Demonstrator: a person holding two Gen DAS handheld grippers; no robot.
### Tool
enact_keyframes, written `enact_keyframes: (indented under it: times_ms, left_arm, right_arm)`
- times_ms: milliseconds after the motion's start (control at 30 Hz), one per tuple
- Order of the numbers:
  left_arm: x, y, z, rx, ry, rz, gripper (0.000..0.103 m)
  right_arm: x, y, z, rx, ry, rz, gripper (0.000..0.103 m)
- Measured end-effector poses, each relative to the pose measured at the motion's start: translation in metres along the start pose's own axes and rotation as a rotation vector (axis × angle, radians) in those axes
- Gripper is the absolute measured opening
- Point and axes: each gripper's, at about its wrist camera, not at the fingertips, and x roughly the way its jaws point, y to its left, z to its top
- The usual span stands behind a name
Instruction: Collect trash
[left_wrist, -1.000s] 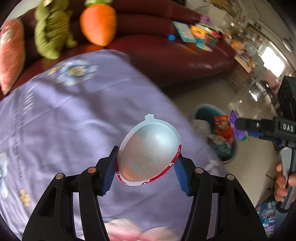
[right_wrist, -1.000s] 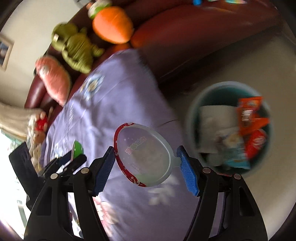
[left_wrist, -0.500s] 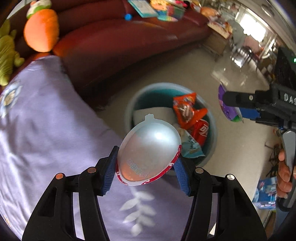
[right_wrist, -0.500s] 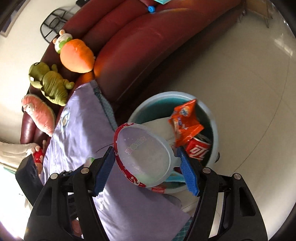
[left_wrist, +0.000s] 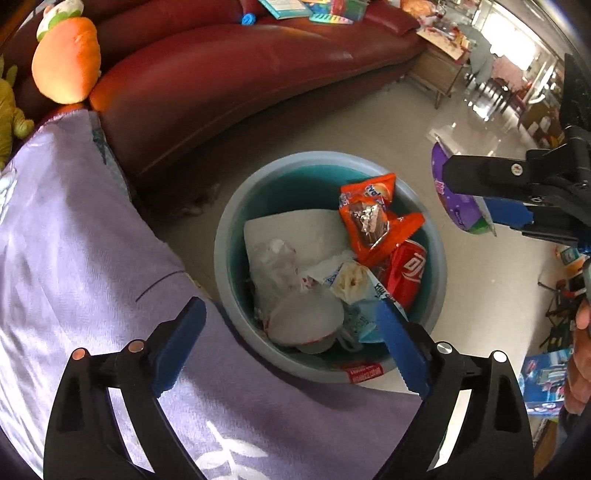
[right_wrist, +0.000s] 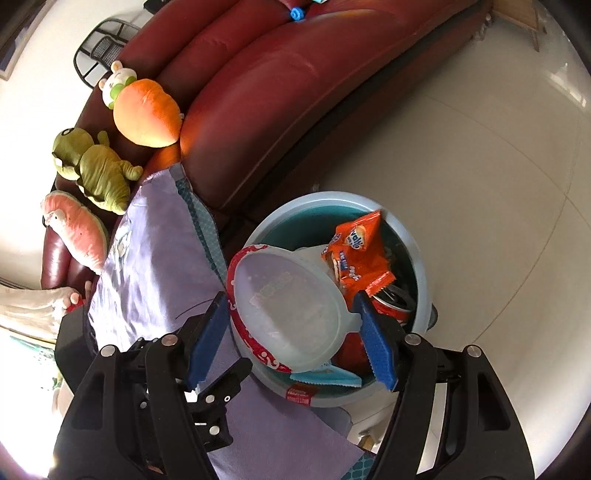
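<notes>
The left gripper (left_wrist: 288, 339) stands at the bottom of the left wrist view; its jaws have just been opening and now stand wide apart with nothing between them. The white round plastic cup with a red rim (left_wrist: 304, 325) lies in the round grey-blue bin with a teal inside (left_wrist: 221, 236), below centre, beside crumpled white paper (left_wrist: 295, 229), an orange foil snack wrapper (left_wrist: 373, 218) and a red drink can (left_wrist: 408, 271).

The right gripper (right_wrist: 286, 332) is clamped on a shallow translucent round plastic lid with a red patterned rim (right_wrist: 284, 310), held tilted over the near left part of the bin in the lower centre of the right wrist view.

A lilac cloth with a pale flower print (left_wrist: 74, 251) covers the surface at the left and bottom of both views; its edge lies just beside the bin. A dark red leather sofa (left_wrist: 240, 74) curves across the top, bearing an orange carrot plush (right_wrist: 146, 110), a green plush animal (right_wrist: 96, 166) and a pink plush (right_wrist: 75, 232) at the upper left. A pale glossy tiled floor (right_wrist: 480, 184) lies open to the right of the bin. Far furniture at the upper right of the left wrist view is too small to tell.
</notes>
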Motion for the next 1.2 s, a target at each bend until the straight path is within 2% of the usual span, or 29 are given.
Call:
enact_keyframes:
  times_ms: [300, 500, 567, 800, 867, 933, 1033, 1200]
  left_arm:
    - [-0.017, 0.014, -0.010, -0.078, -0.021, -0.026, 0.093]
    - [-0.025, 0.017, -0.014, -0.089, -0.034, -0.018, 0.094]
    - [-0.027, 0.019, -0.015, -0.094, -0.032, -0.022, 0.094]
    - [-0.039, 0.022, -0.023, -0.111, -0.039, -0.021, 0.094]
    - [-0.045, 0.023, -0.026, -0.116, -0.040, -0.024, 0.094]
    - [-0.054, 0.024, -0.030, -0.122, -0.051, -0.021, 0.094]
    - [-0.067, 0.027, -0.036, -0.130, -0.065, -0.016, 0.099]
    - [-0.087, 0.034, -0.048, -0.161, -0.063, -0.017, 0.099]
  right_arm:
    - [0.009, 0.015, 0.001, -0.029, 0.018, -0.001, 0.066]
    - [0.018, 0.035, -0.001, -0.075, 0.029, -0.019, 0.067]
    - [0.020, 0.040, -0.003, -0.084, 0.029, -0.024, 0.075]
    - [0.012, 0.045, -0.010, -0.086, 0.015, -0.052, 0.078]
    - [0.008, 0.046, -0.015, -0.092, 0.010, -0.062, 0.086]
    - [0.002, 0.050, -0.021, -0.111, 0.010, -0.071, 0.087]
    - [-0.006, 0.055, -0.031, -0.124, 0.016, -0.070, 0.096]
    - [-0.022, 0.068, -0.050, -0.161, 0.017, -0.093, 0.096]
